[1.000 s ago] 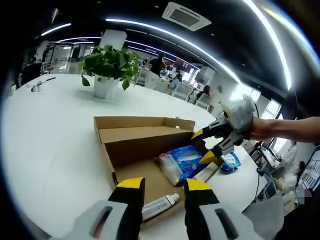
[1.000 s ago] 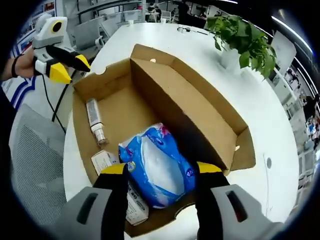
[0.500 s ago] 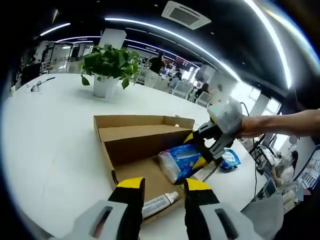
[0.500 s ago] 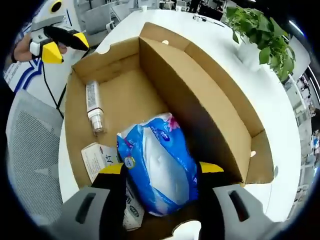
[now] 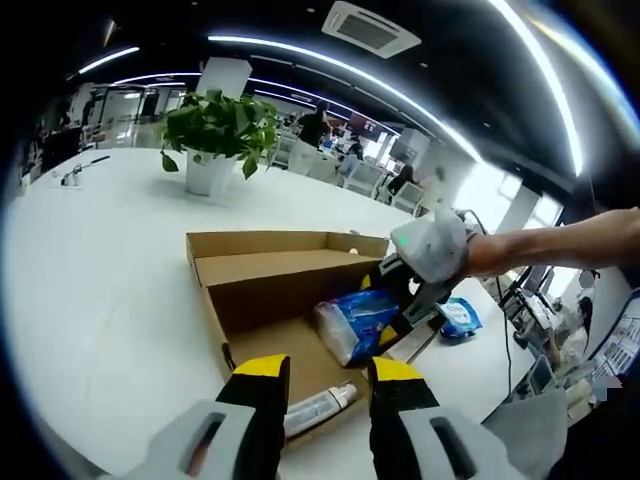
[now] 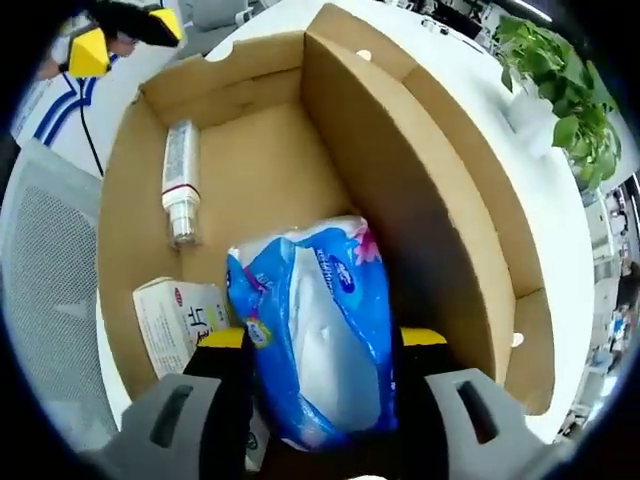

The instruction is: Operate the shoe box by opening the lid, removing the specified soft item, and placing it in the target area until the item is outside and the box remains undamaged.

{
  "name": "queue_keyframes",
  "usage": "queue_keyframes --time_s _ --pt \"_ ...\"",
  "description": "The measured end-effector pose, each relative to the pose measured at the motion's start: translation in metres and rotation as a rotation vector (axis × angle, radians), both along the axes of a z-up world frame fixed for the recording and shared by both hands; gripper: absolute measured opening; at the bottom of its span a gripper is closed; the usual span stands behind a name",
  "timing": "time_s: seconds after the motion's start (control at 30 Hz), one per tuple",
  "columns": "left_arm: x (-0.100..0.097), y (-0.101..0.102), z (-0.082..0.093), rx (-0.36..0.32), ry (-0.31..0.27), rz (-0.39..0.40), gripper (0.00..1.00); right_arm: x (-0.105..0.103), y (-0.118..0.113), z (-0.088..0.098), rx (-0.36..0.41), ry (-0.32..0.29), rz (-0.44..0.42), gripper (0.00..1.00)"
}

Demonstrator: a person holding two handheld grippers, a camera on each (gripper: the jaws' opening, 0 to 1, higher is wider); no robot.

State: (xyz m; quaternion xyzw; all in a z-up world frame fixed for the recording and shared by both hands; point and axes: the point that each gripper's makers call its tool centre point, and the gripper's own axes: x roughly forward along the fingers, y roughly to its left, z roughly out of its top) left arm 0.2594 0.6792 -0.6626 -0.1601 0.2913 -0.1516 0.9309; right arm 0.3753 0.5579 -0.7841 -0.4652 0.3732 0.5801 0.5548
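the left gripper [image 5: 320, 372] hangs with its jaws apart and nothing between them, just short of the shoe box [image 5: 262, 290]. in the left gripper view the box sits on the white table [image 5: 90, 270] with its lid [image 5: 285, 243] already folded back and standing behind it. inside lie a blue tissue pack [image 5: 357, 322] and a tube [image 5: 320, 404] near the front wall. the right gripper [image 5: 408, 300] reaches in from the right, down at the pack. a second blue packet [image 5: 459, 318] lies on the table beyond the box, and a potted plant [image 5: 215, 135] stands well behind.

in the right gripper view the right gripper [image 6: 325, 345] has its jaws spread either side of the tissue pack [image 6: 312, 320], tips near the pack's sides; whether they press it yet cannot be told. the pack rests on the box floor beside a small white carton [image 6: 175, 320], with the tube [image 6: 178, 180] further in. the left gripper [image 6: 118, 28] shows at the top left.

the step looks like the grasp. close squarely across the pack's middle, catching the soft wrap only, not the carton. lift straight up, clear of the cardboard wall [image 6: 420, 200], so the box is not dragged or torn.
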Motion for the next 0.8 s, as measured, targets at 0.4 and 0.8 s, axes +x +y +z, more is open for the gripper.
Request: queue_keyframes --time_s 0.4,0.8 --pt "-0.006 0.002 0.001 -0.003 0.003 0.017 0.31 0.002 0.003 -0.009 -0.026 0.014 0.010 0.60" --pt "-0.009 0.002 0.002 -0.006 0.003 0.023 0.31 -0.010 0.000 -0.007 -0.025 0.012 -0.041 0.38"
